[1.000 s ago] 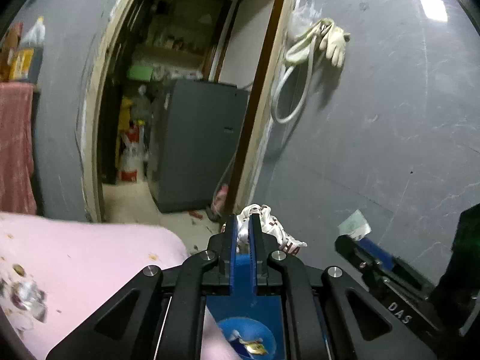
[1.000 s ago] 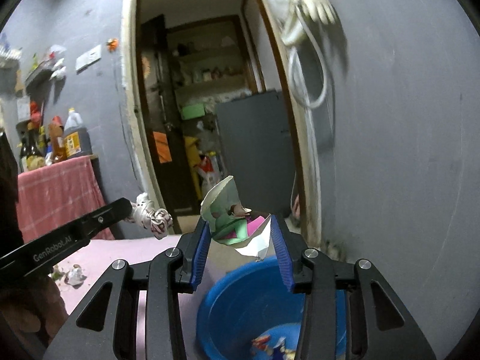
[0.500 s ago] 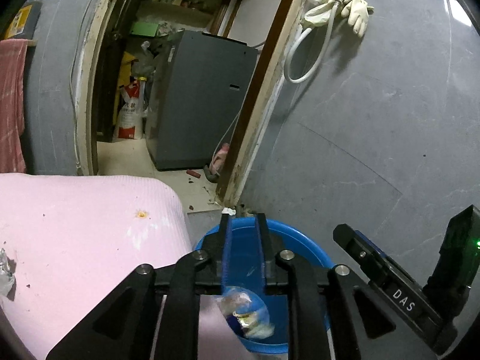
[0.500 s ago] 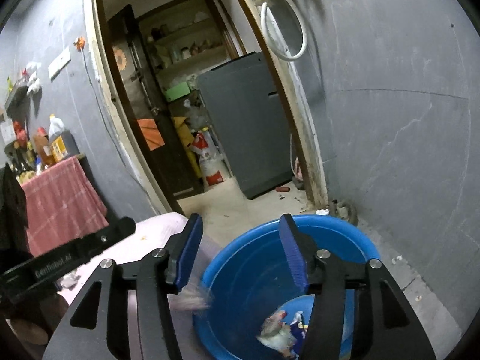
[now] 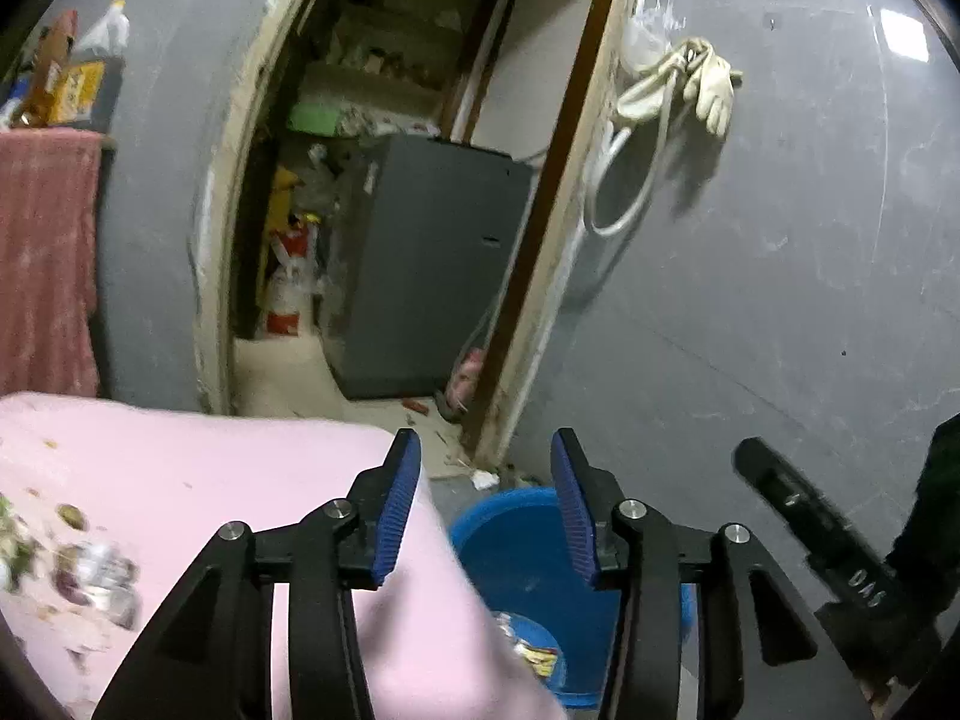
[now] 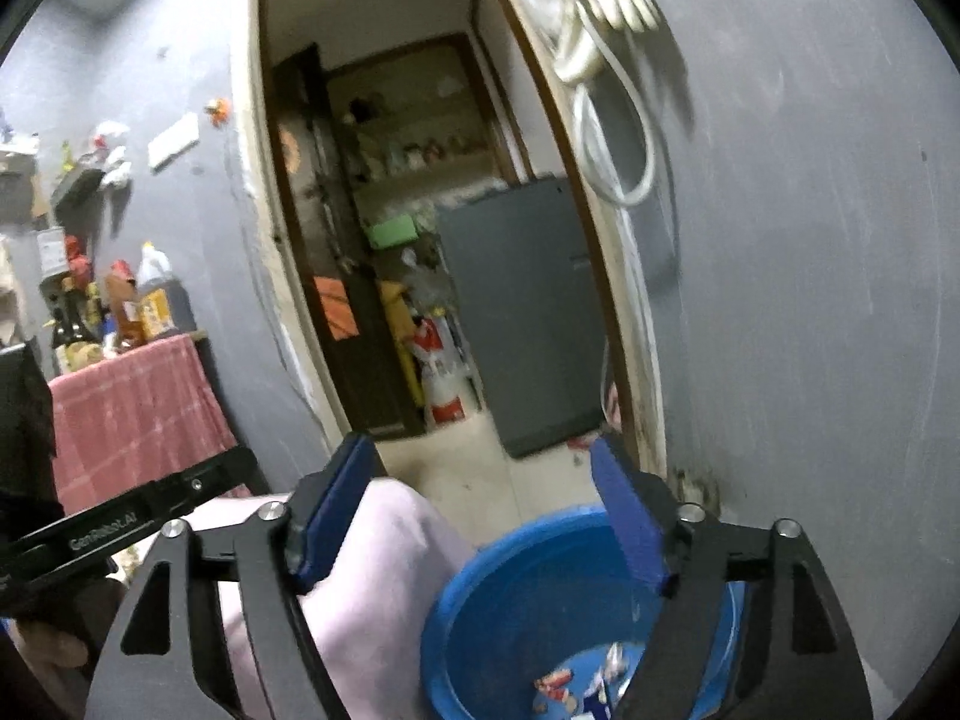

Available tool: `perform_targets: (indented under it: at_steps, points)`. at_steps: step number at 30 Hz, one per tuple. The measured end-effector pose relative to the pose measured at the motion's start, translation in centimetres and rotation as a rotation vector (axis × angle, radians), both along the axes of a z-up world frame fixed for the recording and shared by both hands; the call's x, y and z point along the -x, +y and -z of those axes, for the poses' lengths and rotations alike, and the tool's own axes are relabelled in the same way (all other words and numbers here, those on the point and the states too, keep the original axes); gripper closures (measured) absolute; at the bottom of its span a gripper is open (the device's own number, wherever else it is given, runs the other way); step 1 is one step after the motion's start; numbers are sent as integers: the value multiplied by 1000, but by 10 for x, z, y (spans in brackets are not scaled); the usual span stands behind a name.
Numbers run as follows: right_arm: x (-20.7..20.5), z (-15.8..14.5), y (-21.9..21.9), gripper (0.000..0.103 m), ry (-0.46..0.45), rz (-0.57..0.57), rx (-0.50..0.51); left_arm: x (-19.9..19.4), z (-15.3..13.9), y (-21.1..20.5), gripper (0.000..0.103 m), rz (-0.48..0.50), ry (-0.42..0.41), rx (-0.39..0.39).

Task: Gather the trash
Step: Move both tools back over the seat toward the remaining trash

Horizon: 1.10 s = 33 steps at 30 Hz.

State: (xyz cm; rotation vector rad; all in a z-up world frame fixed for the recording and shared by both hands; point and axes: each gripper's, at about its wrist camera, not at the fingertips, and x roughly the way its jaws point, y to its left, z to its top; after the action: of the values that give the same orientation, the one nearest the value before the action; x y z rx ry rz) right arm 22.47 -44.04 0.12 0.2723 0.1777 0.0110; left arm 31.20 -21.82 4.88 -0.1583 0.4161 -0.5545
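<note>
Left wrist view: release over the blue bucket [image 5: 528,546] done, so best to swing back toward the pink cloth [image 5: 198,480] and go for the crumpled scraps [image 5: 96,570] at its left edge, low and slow so nothing scatters. Left gripper [image 5: 486,504] empty, jaws having just been opening, now spread partway with nothing between the blue pads [image 5: 399,510]; only cloth edge and bucket rim behind the gap. Dropped wrappers [image 5: 534,651] lying at the bucket bottom. Right-hand tool as a dark bar at lower right.

Right wrist view: same advice here, clearing the rim before turning back to the cloth for the next piece. Right gripper [image 6: 489,516] also empty, jaws just been opening and standing wide, pads [image 6: 630,522] touching nothing. Bucket [image 6: 498,594] directly below and just beside the pink cloth [image 6: 384,564], colourful wrappers [image 6: 570,684] resting inside. Left tool reaching in from the left edge. Behind, a doorway and a grey cabinet [image 6: 528,312], well apart.
</note>
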Motion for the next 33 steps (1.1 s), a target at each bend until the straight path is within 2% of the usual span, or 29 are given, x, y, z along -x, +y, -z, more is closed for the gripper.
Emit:
perform_targets:
  at_steps: [2, 5, 7, 8, 9, 10, 19, 26, 33]
  points:
    - [3, -9, 8, 25, -24, -10, 22, 7, -7, 12, 52, -21, -29, 2]
    - [13, -23, 22, 14, -72, -26, 58, 16, -17, 32, 43, -51, -54, 13]
    - [18, -32, 34, 0, -106, -47, 77, 22, -23, 45, 27, -80, -67, 15]
    - [18, -35, 38, 0, -116, -51, 81, 27, -26, 52, 16, -99, -82, 19]
    - [20, -39, 44, 0, -135, -61, 87, 32, -28, 60, 8, -123, -99, 24]
    - [21, -43, 49, 0, -146, -73, 89, 36, -30, 65, 6, -141, -112, 27]
    - [31, -62, 99, 0, -217, -151, 157, 69, -42, 129, 2, -284, -175, -22]
    - [36, -68, 128, 0, -264, -210, 138, 86, -37, 169, 2, -361, -195, -43]
    - [32, -65, 155, 0, -271, -252, 127, 94, -31, 204, 2, -419, -192, -54]
